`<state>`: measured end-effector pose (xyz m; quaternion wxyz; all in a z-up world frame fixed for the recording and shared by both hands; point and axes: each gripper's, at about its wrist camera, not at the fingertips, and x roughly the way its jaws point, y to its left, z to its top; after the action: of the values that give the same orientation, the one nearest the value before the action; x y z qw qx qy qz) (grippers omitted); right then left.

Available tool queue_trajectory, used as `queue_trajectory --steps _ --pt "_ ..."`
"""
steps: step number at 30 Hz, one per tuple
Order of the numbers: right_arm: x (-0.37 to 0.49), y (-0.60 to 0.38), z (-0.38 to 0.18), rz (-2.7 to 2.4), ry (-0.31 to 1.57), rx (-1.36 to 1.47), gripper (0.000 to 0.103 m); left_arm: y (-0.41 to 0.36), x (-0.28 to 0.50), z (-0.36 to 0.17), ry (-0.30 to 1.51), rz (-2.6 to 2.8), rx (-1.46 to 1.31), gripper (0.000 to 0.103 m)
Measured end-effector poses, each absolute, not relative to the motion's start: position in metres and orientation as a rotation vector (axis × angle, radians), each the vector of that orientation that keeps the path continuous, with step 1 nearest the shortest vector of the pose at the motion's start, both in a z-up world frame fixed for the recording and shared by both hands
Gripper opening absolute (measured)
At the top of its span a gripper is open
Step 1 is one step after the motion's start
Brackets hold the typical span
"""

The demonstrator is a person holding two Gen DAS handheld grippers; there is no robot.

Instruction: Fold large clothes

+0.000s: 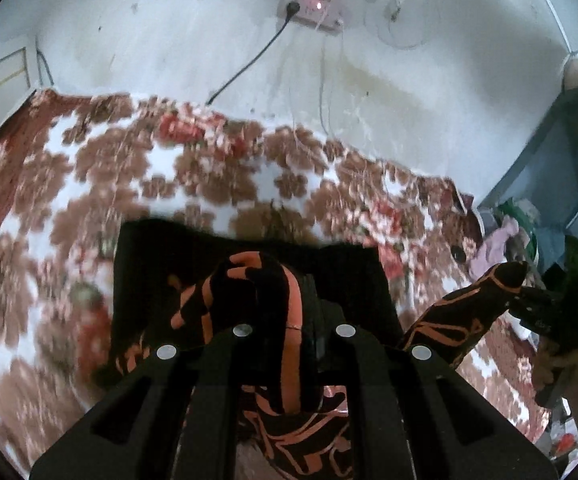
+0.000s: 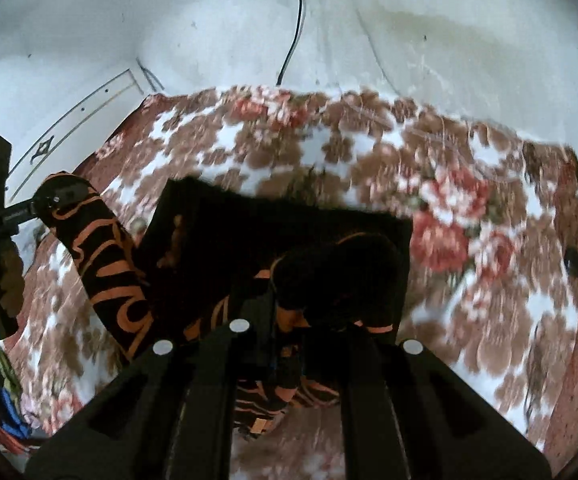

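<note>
A black garment with orange line patterns [image 1: 257,304] hangs lifted above a bed with a brown, red and white floral blanket [image 1: 89,168]. My left gripper [image 1: 285,312] is shut on a bunched edge of the garment. My right gripper [image 2: 289,312] is shut on another bunched edge of the garment [image 2: 329,272]. In the left wrist view the right gripper [image 1: 529,296] shows at the right, holding a stretched strip of cloth. In the right wrist view the left gripper [image 2: 37,204] shows at the left, holding the other strip. A flat dark part of the garment lies on the blanket [image 2: 469,220] ahead.
A white wall [image 1: 169,32] stands behind the bed with a power strip [image 1: 309,8] and a black cable [image 1: 249,64]. A blue cabinet [image 1: 549,168] with clutter stands to the right. Piled clothes [image 2: 5,400] lie at the lower left of the right wrist view.
</note>
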<state>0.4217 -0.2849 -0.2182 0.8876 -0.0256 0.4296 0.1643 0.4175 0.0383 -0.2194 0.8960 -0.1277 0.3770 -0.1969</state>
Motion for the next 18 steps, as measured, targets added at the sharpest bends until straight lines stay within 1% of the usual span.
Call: queue_trajectory --steps 3,7,10,13,15,18 --pt "0.476 -0.289 -0.223 0.328 0.923 0.001 0.008 0.045 0.463 -0.218 0.784 -0.401 -0.245 0.008" --pt "0.547 -0.299 -0.247 0.269 1.004 0.032 0.008 0.06 0.538 -0.241 0.841 -0.356 -0.276 0.008" --pt "0.606 -0.31 -0.284 0.194 1.067 0.03 0.008 0.08 0.594 -0.277 0.918 -0.275 -0.353 0.008" --pt "0.645 -0.321 -0.328 0.137 1.15 0.052 0.008 0.098 0.634 -0.317 0.998 -0.197 -0.423 0.008" --pt "0.67 -0.327 -0.364 0.09 1.207 0.02 0.008 0.105 0.656 -0.345 1.056 -0.144 -0.409 0.008" --pt "0.689 -0.332 -0.403 0.07 1.258 -0.016 0.008 0.111 0.673 -0.383 1.119 -0.098 -0.374 0.009"
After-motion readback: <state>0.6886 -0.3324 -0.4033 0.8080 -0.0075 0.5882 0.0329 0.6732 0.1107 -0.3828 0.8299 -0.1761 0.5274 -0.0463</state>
